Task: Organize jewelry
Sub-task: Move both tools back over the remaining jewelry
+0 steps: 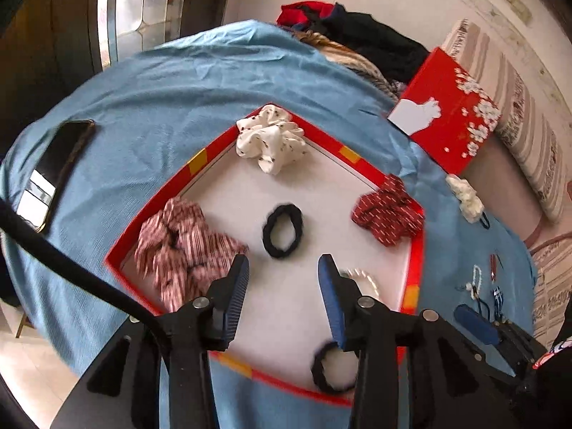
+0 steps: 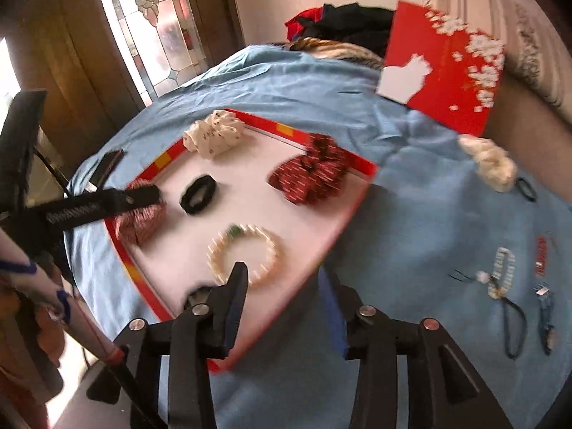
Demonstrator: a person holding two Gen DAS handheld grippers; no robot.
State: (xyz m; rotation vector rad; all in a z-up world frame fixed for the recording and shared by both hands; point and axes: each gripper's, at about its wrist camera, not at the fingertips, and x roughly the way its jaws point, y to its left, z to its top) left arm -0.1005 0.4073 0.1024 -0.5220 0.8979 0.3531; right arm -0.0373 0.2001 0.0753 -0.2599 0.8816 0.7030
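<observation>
A red-rimmed white tray point(image 1: 416, 250) lies on the blue cloth. In it are a white scrunchie point(image 1: 271, 141), a pink striped scrunchie point(image 1: 182, 243), a dark red scrunchie point(image 1: 389, 212), a black hair tie point(image 1: 283, 230), a second black hair tie point(image 1: 330, 368) and a pearl bracelet point(image 2: 245, 255). My left gripper point(image 1: 284, 268) is open and empty above the tray's near half. My right gripper point(image 2: 286, 279) is open and empty over the tray's near right edge point(image 2: 343, 228), just in front of the bracelet.
On the cloth to the right lie a cream scrunchie point(image 2: 489, 162), a small bead bracelet point(image 2: 502, 268), a red clip point(image 2: 543, 254) and dark cords point(image 2: 516, 325). A red lid point(image 2: 447, 68) stands at the back right. A phone point(image 1: 57, 171) lies left. Clothes point(image 1: 361, 35) are piled behind.
</observation>
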